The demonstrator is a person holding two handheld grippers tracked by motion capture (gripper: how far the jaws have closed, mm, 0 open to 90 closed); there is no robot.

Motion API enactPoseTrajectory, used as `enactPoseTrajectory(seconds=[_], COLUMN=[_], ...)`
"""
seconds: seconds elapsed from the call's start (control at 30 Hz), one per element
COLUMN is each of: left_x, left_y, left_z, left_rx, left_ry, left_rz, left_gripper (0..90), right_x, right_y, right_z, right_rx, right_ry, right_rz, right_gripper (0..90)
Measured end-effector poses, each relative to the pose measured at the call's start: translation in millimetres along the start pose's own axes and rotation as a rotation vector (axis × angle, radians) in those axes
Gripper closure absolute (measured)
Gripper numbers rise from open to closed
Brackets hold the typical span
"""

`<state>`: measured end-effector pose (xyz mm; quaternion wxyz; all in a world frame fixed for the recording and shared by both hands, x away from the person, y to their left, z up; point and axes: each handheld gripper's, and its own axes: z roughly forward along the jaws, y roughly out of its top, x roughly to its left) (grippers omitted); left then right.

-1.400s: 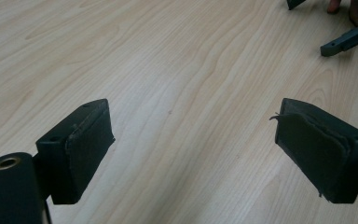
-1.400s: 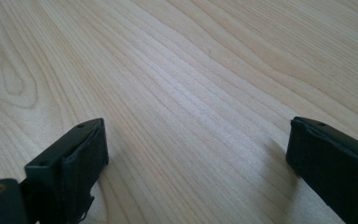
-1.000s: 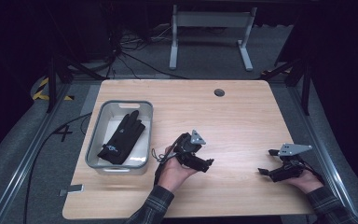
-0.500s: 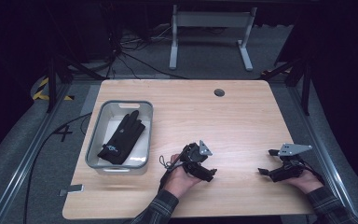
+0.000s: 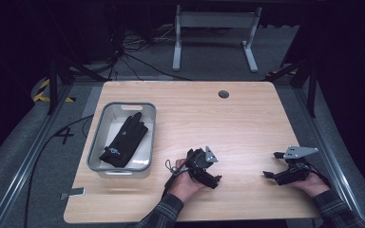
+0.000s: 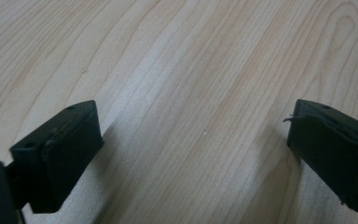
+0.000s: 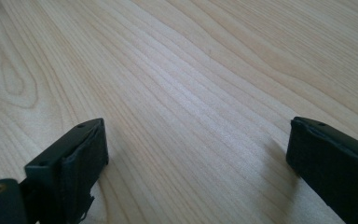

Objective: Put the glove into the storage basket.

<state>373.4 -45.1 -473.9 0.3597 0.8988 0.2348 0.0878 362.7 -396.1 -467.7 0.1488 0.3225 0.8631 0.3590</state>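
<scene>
A: Where does each gripper sit?

B: Left gripper [image 5: 208, 172] is held low over the wooden table [image 5: 247, 123], near the front edge, about midway along it. The person's left hand [image 5: 186, 184] wraps it from behind. Right gripper [image 5: 285, 175] is near the front right corner, held by the right hand [image 5: 313, 184], with its grey plate [image 5: 300, 151] on top.

A: Jaw state?

B: Left gripper [image 6: 191, 140]: jaws spread wide, bare wood grain between them, nothing held. Right gripper [image 7: 196, 154]: the same, jaws well apart over bare tabletop.

A: Anything else on the table?

B: A grey tray [image 5: 100, 164] near the left edge, toward the front. A black glove [image 5: 123, 140] lies inside it, fingers pointing toward the far edge. It has a small light mark near the cuff, too small to read. A round cable hole [image 5: 224, 94] sits near the far edge.

A: Are the grippers touching the tray?

B: No. Both are well apart from it.
</scene>
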Motion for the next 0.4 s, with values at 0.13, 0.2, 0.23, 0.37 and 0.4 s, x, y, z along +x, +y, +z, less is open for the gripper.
enactPoseTrajectory(seconds=[0.13,0.2,0.23,0.37,0.4], left_x=[-0.2,-0.1,0.0,-0.4,-0.4], left_y=[0.0,0.2,0.2,-0.1,-0.1], left_z=[0.1,0.3,0.5,0.2,0.2], left_rx=[0.003,0.002,0.005,0.008,0.008], left_ry=[-0.001,-0.001,-0.002,-0.002,-0.002], left_rz=[0.000,0.003,0.000,-0.009,-0.009], left_gripper=[1.5,0.8,0.0,0.1,0.1], right_x=[0.1,0.1,0.1,0.1,0.1], right_y=[0.0,0.0,0.0,0.0,0.0], right_z=[-0.1,-0.1,-0.1,-0.1,-0.1], right_rx=[0.001,0.001,0.001,0.001,0.001], right_ry=[0.000,0.000,0.000,0.000,0.000], right_rz=[0.000,0.001,0.001,0.001,0.001], right_gripper=[6.1,6.1,6.1,6.1,6.1])
